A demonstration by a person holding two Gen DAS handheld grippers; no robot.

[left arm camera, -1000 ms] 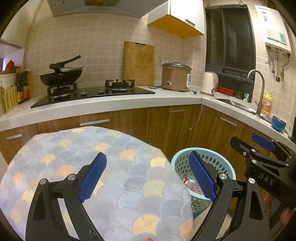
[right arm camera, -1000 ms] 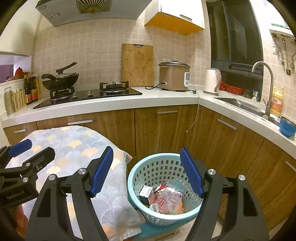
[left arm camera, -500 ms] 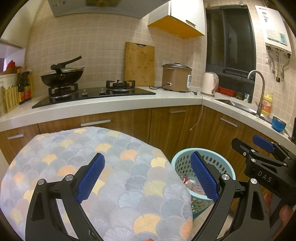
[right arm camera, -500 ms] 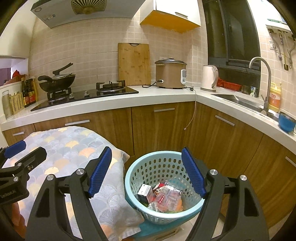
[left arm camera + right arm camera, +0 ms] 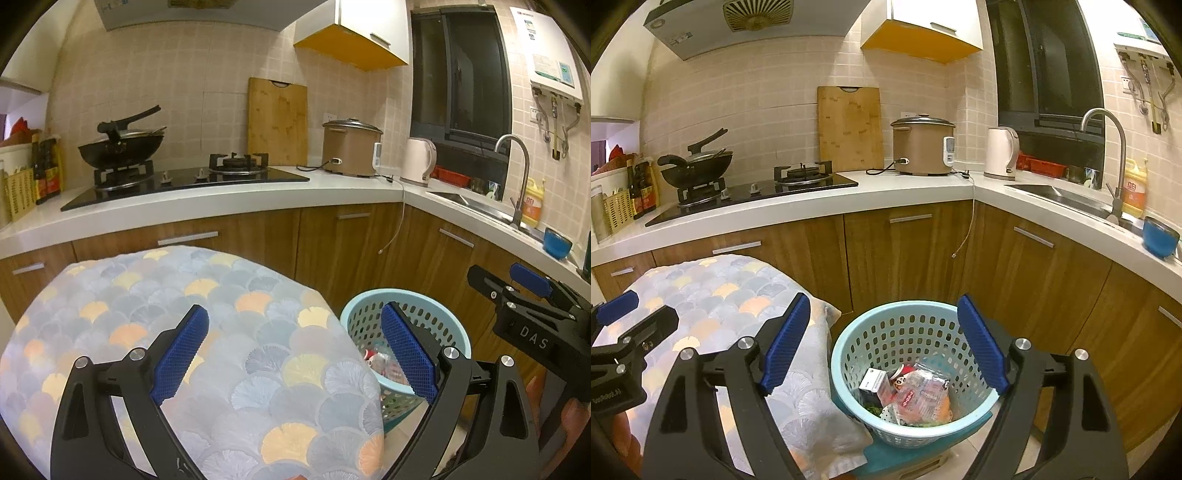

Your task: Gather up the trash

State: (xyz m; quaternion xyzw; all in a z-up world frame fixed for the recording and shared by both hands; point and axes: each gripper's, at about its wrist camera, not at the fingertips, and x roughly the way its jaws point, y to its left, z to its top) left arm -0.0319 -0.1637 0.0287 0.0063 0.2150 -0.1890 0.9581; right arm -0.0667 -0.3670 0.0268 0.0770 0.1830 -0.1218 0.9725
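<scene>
Since earlier, the right gripper (image 5: pixel 882 343) is opening wider, empty, above the pale-blue perforated plastic basket (image 5: pixel 879 332) at six o'clock, seemingly after a drop; the left gripper (image 5: pixel 291 354) gapes empty.

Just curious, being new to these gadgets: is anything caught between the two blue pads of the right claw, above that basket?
Nothing. In the right wrist view the right claw is opening, its gap bare; the trash lies below in the blue basket.

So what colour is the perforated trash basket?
Light blue basket; clearest in the right wrist view.

Home kitchen: gas hob (image 5: pixel 753 190), sink (image 5: pixel 1060 195), rice cooker (image 5: pixel 921 146).
</scene>
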